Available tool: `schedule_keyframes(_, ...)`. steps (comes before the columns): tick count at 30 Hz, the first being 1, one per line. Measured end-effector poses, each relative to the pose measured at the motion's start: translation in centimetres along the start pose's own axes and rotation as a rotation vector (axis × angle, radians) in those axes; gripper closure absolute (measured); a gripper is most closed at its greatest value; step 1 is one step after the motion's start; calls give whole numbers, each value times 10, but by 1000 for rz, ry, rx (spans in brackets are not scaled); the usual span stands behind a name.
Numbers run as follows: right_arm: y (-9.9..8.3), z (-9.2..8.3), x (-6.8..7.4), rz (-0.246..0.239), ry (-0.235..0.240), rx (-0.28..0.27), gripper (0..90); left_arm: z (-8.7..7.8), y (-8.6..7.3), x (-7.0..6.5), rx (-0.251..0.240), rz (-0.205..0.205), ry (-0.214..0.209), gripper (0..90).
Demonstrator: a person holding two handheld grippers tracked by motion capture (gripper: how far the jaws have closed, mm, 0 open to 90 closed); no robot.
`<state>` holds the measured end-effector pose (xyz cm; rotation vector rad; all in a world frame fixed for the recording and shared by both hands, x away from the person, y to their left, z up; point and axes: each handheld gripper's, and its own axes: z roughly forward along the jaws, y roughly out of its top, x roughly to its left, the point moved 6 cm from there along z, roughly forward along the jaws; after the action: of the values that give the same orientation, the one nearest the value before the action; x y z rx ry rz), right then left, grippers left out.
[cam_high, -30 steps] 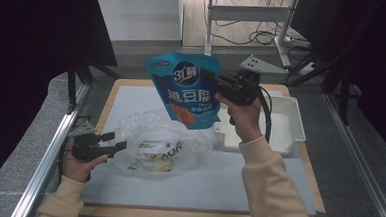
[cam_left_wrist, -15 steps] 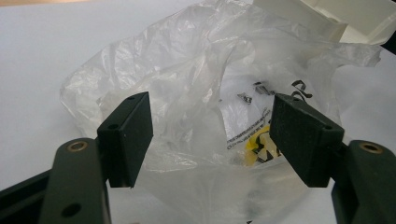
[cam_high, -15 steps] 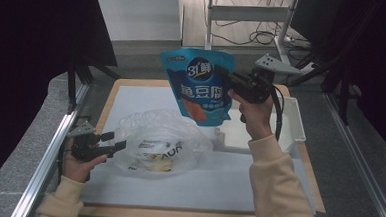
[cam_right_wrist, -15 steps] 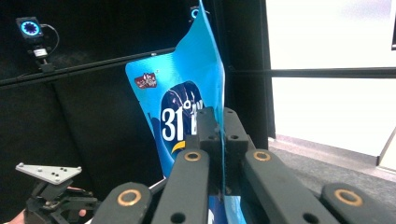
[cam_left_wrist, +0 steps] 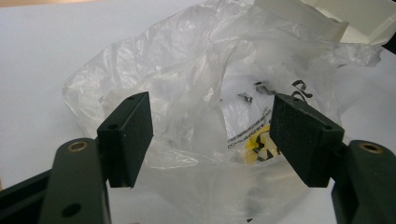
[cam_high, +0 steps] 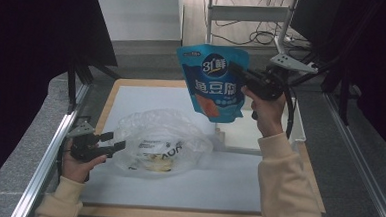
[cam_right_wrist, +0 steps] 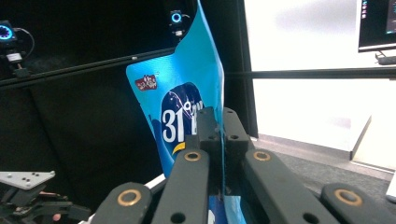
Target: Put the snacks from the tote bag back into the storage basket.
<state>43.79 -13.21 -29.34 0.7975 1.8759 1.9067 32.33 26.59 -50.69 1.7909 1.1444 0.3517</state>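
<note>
"31" on blue pouch (cam_high: 215,83)

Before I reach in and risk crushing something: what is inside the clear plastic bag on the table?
Through the clear plastic bag shows a packet with yellow and black print. The crumpled film blurs and covers the rest, so what it is, or whether more lies under it, cannot be told.

One blue pouch (cam_high: 216,84) – one plastic bag (cam_high: 162,139) – one white tray (cam_high: 259,137)

The blue pouch (cam_high: 216,82) hides part of the white tray (cam_high: 259,137) behind it, and the tray's contents cannot be told.
</note>
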Motion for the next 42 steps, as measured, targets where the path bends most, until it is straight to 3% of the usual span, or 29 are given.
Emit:
schedule_keyframes(18, -3, -22, -42, 14, -83, -13, 892, 2, 0, 0, 4, 3, 0, 306)
schedule_keyframes(42, -16, -37, -81, 26, -179, 8, 891, 3, -1, -1, 10, 0, 2, 306)
